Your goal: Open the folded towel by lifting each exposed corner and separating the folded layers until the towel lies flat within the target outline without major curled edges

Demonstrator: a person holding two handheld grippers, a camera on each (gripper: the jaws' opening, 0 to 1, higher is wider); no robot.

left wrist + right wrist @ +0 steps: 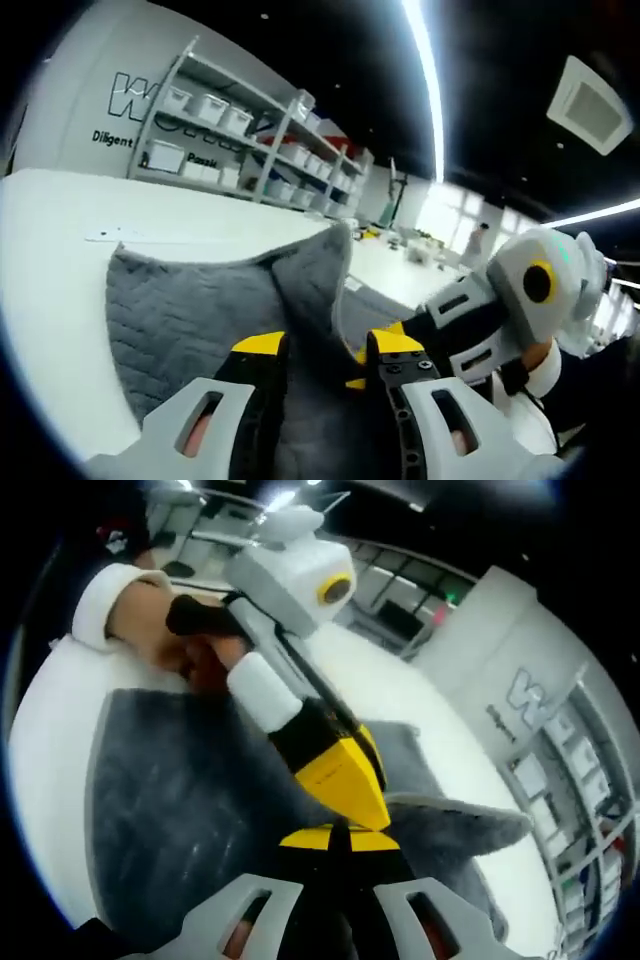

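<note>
- Large hall under a dark ceiling (500, 60) crossed by a long white light strip (425, 80), with a square vent (590, 100) set beside it.
- Grey metal shelving (250, 140) along a pale wall (80, 80), stacked with white plastic bins (210, 108); black lettering on that wall, partly readable as "Diligent".
- Same shelving (575, 810) and lettering along the right edge of the right gripper view.
- Smooth, matt white table (60, 260), with a thin pale strip (125, 236) lying flat beyond the cloth.
- Grey towel (190, 310) spread on the table, quilted in wavy stitched lines, soft and thick; one corner (335, 240) raised into a peak above the surface.
- In the right gripper view, towel (170, 810) dark and fuzzy, a folded flap (470, 830) standing off to the right.
- Left gripper (325, 365), black fingers tipped yellow on pale grey bodies, closed onto a raised fold of towel pinched between them.
- Right gripper (335, 845), yellow tips drawn together low in its own view, towel pressed around them; clamped on the towel's edge just beside the left gripper.
- Left gripper (335, 775) entering the right gripper view from above as a yellow wedge, held by a hand (170, 640) in a white cuff (100, 600).
- Right gripper (420, 350) at the right of the left gripper view, white housing behind it.
</note>
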